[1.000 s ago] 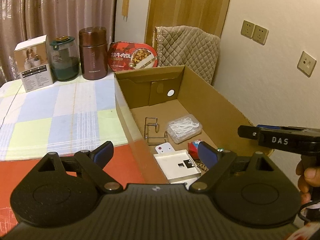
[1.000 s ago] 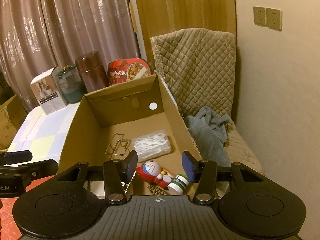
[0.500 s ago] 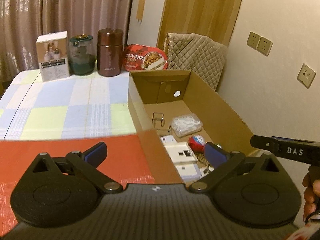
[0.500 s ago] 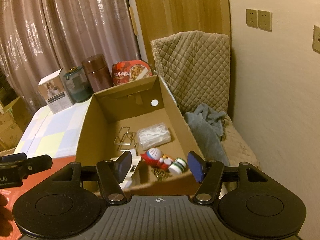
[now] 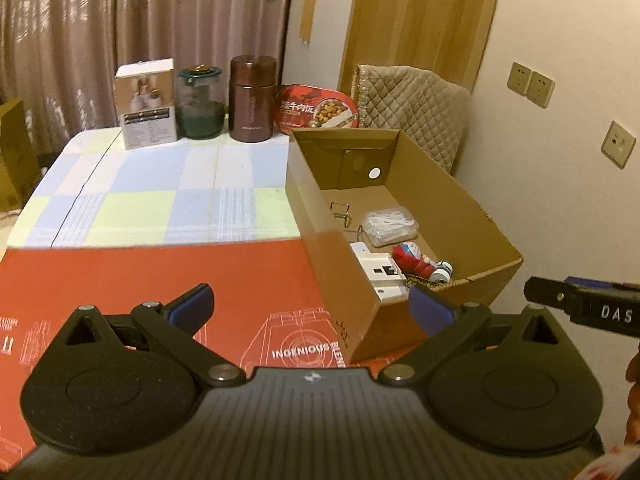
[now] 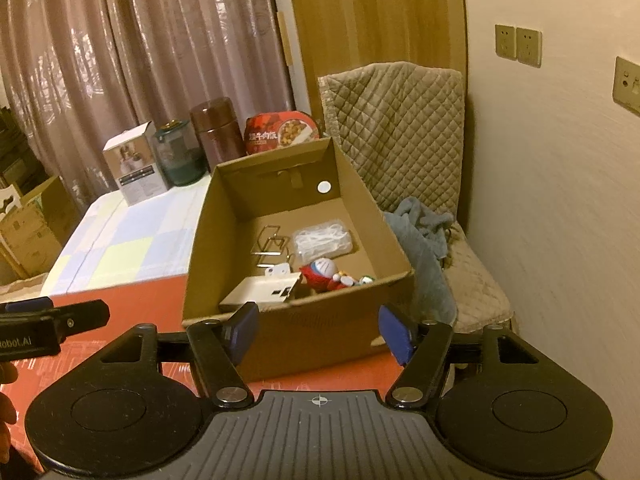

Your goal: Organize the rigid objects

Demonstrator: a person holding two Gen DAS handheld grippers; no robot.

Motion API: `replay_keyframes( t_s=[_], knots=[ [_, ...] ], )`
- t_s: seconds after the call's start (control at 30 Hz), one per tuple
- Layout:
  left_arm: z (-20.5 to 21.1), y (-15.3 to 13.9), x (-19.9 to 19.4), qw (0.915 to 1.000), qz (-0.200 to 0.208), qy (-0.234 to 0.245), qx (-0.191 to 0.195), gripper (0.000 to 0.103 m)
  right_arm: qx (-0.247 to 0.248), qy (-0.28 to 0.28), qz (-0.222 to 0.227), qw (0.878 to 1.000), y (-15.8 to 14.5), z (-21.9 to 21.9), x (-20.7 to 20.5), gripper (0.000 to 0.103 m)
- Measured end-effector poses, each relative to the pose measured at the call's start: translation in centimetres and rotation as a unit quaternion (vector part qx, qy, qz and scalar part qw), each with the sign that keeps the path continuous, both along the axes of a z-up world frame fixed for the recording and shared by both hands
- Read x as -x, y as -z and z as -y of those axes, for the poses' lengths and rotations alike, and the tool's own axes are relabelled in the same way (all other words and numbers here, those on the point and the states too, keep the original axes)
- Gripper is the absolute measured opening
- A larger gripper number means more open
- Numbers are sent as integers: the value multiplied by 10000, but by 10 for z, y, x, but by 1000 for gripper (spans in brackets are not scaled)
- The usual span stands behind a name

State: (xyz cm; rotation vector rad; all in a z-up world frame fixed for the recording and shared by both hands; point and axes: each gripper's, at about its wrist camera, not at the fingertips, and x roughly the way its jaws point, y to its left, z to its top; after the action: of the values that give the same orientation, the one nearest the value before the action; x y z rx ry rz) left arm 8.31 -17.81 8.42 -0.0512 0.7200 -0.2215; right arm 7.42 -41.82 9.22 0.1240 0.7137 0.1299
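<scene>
R gripper (image 6: 318, 330) held before cardboard box (image 6: 208, 248), jaws wide apart, nothing between. Box contents: white flat box (image 6: 260, 292) near front wall, red/blue figurine (image 6: 322, 274) beside it, clear packet (image 6: 322, 240) and wire frame (image 6: 270, 240) further back. Small green-white item (image 6: 366, 279), possibly a cap. L gripper (image 6: 52, 326) at frame's left edge.

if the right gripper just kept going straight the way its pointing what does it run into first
Most likely the near wall of the cardboard box, which sits directly between the open fingers of the right gripper. Depth is hard to judge, so it could instead skim over the rim.
</scene>
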Motion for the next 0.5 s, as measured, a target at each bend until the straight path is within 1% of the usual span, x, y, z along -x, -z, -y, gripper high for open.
replay_keyframes(
  t_s=[0.2, 0.37, 0.5],
  knots=[
    [-4, -6, 26, 9999, 82, -91, -15, 101, -22, -55, 15, 10000, -5, -4, 22, 64],
    [-3, -6, 44, 9998, 0, -150, -134, 101, 39, -113, -19, 9999, -8, -8, 36, 64],
    [-4, -6, 56, 9998, -47, -118, -151, 102, 89, -144, -66, 9998, -6, -11, 43, 64]
  ],
)
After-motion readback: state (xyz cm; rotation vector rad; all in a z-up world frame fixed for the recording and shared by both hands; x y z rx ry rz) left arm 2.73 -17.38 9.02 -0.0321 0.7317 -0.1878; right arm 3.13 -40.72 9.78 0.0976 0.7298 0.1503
